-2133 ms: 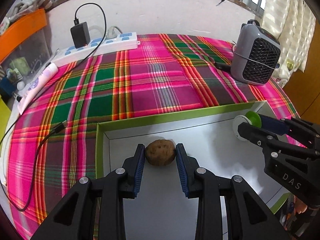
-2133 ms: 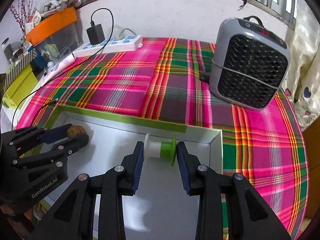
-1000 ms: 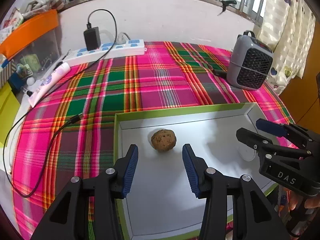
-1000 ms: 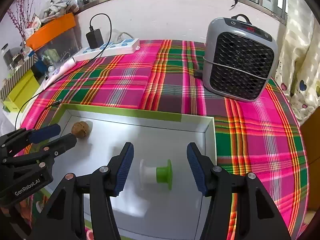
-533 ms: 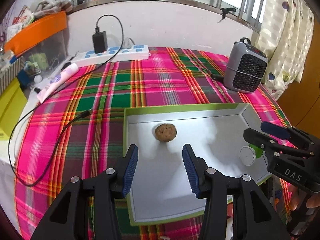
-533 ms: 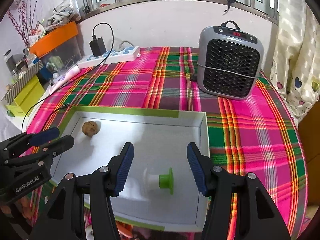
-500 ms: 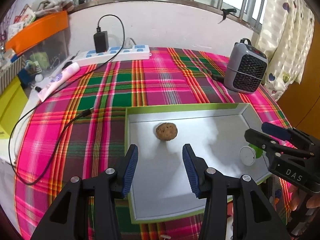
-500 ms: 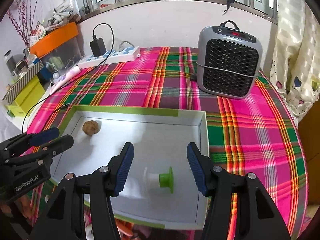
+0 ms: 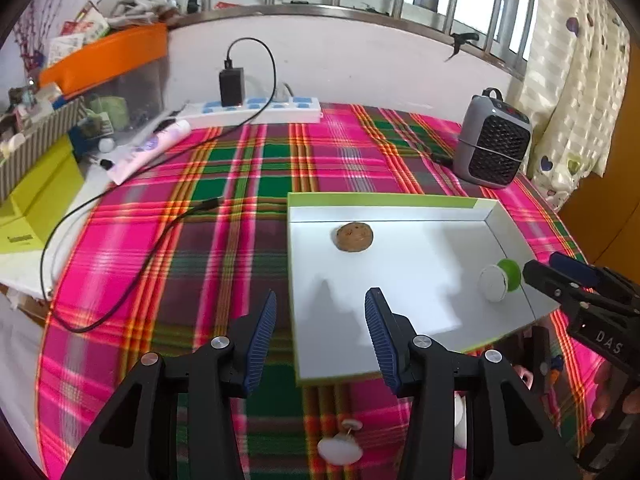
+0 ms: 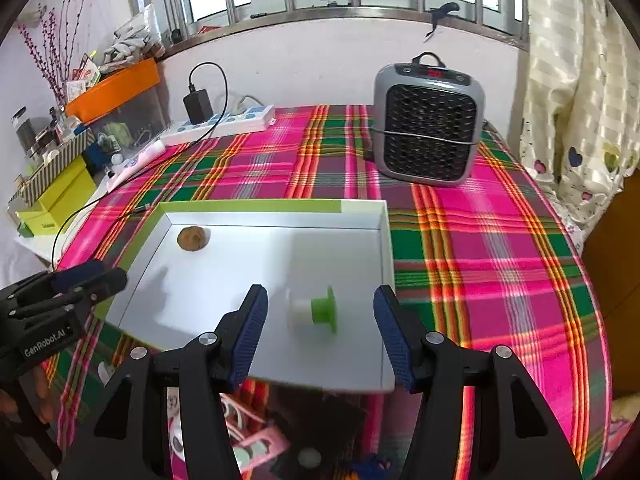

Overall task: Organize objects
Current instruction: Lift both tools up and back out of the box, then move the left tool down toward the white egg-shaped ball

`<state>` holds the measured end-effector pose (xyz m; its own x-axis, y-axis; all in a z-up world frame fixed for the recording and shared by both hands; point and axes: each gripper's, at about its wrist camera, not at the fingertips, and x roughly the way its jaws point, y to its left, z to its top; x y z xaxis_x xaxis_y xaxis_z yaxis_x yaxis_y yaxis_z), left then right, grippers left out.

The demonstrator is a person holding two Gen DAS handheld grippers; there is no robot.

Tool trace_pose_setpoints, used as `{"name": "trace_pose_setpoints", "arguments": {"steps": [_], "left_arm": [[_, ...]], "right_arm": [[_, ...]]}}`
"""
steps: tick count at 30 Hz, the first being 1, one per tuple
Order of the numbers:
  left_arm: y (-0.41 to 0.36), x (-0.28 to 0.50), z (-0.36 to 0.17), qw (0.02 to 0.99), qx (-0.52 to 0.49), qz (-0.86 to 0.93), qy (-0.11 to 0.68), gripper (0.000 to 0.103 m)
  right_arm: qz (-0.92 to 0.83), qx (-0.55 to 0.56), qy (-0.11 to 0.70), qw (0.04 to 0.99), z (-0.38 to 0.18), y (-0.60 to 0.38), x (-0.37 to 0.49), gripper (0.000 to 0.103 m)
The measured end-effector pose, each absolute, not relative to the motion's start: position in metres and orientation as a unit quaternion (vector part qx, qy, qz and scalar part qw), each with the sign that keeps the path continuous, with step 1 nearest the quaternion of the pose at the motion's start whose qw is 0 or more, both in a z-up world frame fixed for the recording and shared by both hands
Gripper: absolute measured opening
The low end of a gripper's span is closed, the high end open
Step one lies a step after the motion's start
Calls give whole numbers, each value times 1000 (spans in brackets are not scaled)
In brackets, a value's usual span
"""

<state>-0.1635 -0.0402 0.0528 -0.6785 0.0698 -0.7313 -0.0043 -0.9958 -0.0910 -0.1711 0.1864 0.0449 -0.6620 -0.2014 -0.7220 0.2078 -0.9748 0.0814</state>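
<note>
One table carries everything, draped in a single plaid cloth (image 10: 480, 240) of pink, green and orange bands, soft and slightly rumpled. On it lies one tray (image 10: 384, 248), a shallow rectangular box with a smooth white floor, low white walls and a lime-green outer edge; its near end overhangs the table edge. Behind it, near the right rear corner of the table, stands one heater (image 10: 428, 124), a rounded grey plastic block with a black honeycomb grille and a small carry handle. Along the wall lies one power strip (image 9: 256, 110), long, white, with blue sockets, and one black charger (image 9: 232, 86) plugged in, its thin cable (image 9: 120, 216) looping across the cloth. One pink tube (image 9: 150, 150) lies just beside the strip. Two grippers show, both black with ribbed blue pads: the left gripper (image 9: 320, 332) hangs released over the tray's near left edge with nothing between its jaws, and the right gripper (image 10: 320, 332) likewise stands wide and empty above the tray's near right part. Two small things rest on the tray floor, well apart: one spool (image 10: 314, 312), white cylinder with a green flange, lying on its side near the right wall, and one ball (image 10: 193, 239), brown, rough and round, in the far left corner.
</note>
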Motion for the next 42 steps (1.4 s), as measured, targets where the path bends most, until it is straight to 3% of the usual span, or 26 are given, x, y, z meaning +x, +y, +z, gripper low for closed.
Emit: {"name": "trace_pose_setpoints", "arguments": {"steps": [42], "left_arm": [[-63,-94,22,34,-411,907,-90,50]], "right_arm": [[-912,400,0,87,18,209,-96,56]]}}
